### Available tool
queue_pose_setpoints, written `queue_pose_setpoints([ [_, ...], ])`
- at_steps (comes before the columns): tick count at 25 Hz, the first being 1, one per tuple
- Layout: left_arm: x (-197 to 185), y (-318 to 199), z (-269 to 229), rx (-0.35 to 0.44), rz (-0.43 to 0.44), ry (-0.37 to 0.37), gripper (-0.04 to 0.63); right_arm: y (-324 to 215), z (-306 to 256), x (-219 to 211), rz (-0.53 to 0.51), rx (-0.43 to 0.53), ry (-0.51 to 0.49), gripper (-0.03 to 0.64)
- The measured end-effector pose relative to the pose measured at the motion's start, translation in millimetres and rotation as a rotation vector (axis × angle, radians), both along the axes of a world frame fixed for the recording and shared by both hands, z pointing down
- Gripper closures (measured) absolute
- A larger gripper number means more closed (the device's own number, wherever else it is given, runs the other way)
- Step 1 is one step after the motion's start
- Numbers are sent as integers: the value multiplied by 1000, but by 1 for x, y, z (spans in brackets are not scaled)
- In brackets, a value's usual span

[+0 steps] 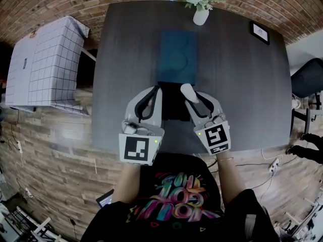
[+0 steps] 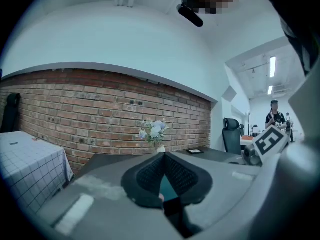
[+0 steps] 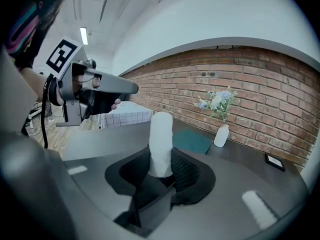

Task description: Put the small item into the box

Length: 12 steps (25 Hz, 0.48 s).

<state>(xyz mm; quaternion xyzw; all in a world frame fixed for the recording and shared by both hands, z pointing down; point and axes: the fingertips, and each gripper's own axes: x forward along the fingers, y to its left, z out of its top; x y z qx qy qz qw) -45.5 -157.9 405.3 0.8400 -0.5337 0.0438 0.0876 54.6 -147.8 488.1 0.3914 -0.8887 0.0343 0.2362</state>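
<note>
A small white cylinder (image 1: 188, 91) (image 3: 161, 136) stands upright between the pads of my right gripper (image 1: 191, 97) (image 3: 161, 160), which is shut on it just above the near part of the dark table (image 1: 242, 95). My left gripper (image 1: 157, 91) (image 2: 162, 159) hovers beside it with its pad tips touching and nothing between them. A black rectangular box (image 1: 174, 105) lies on the table between the two grippers. A teal flat box (image 1: 177, 56) (image 3: 192, 140) rests farther out at the table's middle.
A white vase with flowers (image 1: 200, 15) stands at the table's far edge and a small framed card (image 1: 259, 32) at the far right. A table with a checked cloth (image 1: 43, 67) is to the left, a black chair (image 1: 308, 77) to the right.
</note>
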Motion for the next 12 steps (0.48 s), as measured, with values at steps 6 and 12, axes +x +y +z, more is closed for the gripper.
queue_pose_setpoints([
  [6, -2, 2, 2, 0, -12, 6, 594, -4, 33, -8, -55, -37, 95, 485],
  [12, -8, 6, 5, -7, -17, 0, 594, 0, 71, -22, -121, -104, 186, 483],
])
